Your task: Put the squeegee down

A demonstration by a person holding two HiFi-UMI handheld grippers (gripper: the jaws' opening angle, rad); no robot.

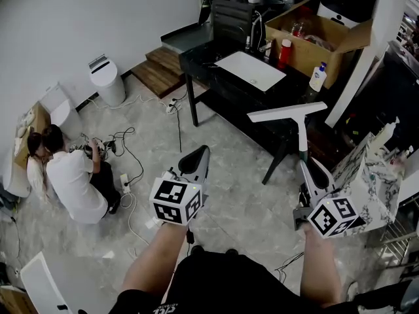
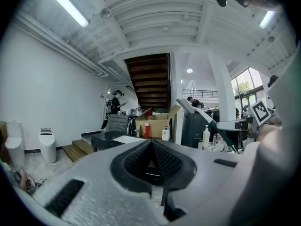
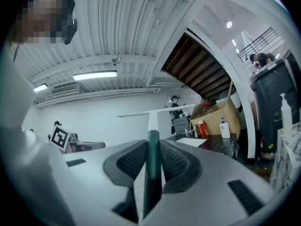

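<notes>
A white squeegee point(image 1: 291, 112) with a dark green handle point(image 3: 153, 164) stands upright in my right gripper point(image 1: 309, 169), blade at the top. In the right gripper view the handle is clamped between both pads and the blade point(image 3: 155, 112) runs level above them. The squeegee hangs in the air over the floor, just in front of the black table point(image 1: 226, 90). My left gripper point(image 1: 195, 162) is at the middle of the head view, jaws together with nothing between them. The squeegee point(image 2: 207, 121) also shows at the right of the left gripper view.
An open cardboard box point(image 1: 321, 38), a red bottle point(image 1: 284, 52), a white bottle point(image 1: 318, 77) and a white board point(image 1: 250, 69) sit on the black table. A person point(image 1: 69, 175) crouches on the floor at left among cables point(image 1: 124, 142). A white bin point(image 1: 107, 80) stands by the wall.
</notes>
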